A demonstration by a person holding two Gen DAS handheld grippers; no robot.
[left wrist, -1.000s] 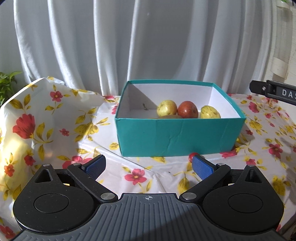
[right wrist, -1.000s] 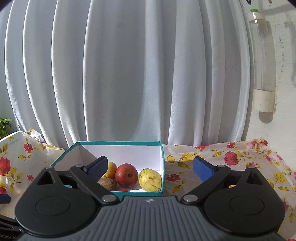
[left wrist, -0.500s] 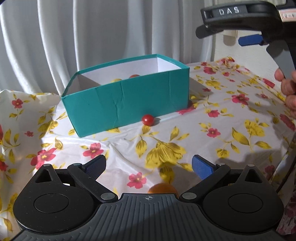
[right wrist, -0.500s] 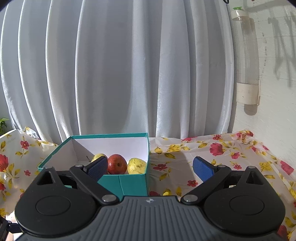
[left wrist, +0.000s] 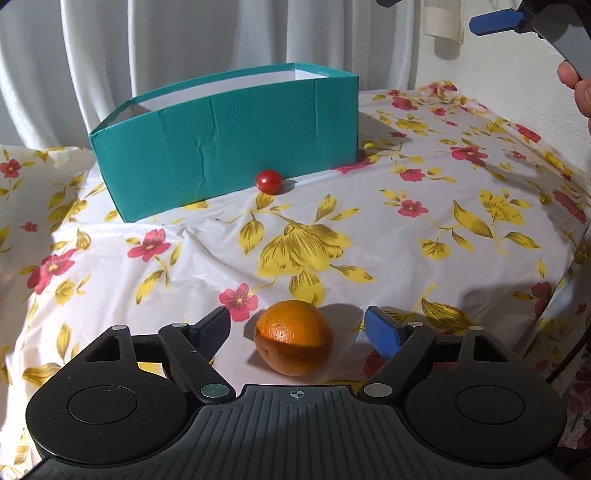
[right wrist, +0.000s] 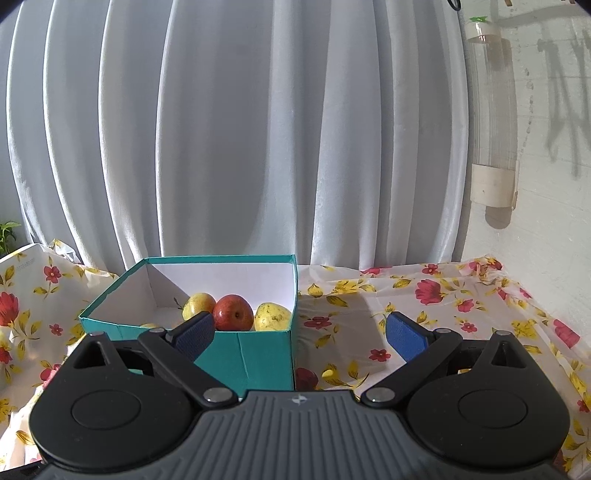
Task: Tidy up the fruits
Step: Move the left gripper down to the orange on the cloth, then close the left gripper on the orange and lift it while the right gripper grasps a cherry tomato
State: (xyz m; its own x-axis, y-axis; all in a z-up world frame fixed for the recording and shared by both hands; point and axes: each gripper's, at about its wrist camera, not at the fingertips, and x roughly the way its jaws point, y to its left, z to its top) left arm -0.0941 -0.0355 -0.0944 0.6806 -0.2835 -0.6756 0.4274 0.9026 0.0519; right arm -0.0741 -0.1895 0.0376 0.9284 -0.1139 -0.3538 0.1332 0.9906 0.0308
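Note:
An orange (left wrist: 293,338) lies on the flowered tablecloth between the fingers of my open left gripper (left wrist: 297,330), which is not touching it. A small red tomato (left wrist: 269,181) sits against the front wall of the teal box (left wrist: 221,147). In the right wrist view the teal box (right wrist: 258,350) holds a red apple (right wrist: 233,312) and yellow-green fruits (right wrist: 272,316) on either side. My right gripper (right wrist: 301,332) is open and empty, held above the table near the box's right corner. It also shows at the top right of the left wrist view (left wrist: 535,22).
White curtains (right wrist: 258,129) hang behind the table. The tablecloth (left wrist: 424,229) drops off at the right edge. A wall-mounted tube (right wrist: 493,110) is at the right. A green plant (right wrist: 7,236) peeks in at the far left.
My left gripper has swung right and pulled back low over the table, so the orange now lies between its fingers. My right gripper has risen and shifted slightly right of the box.

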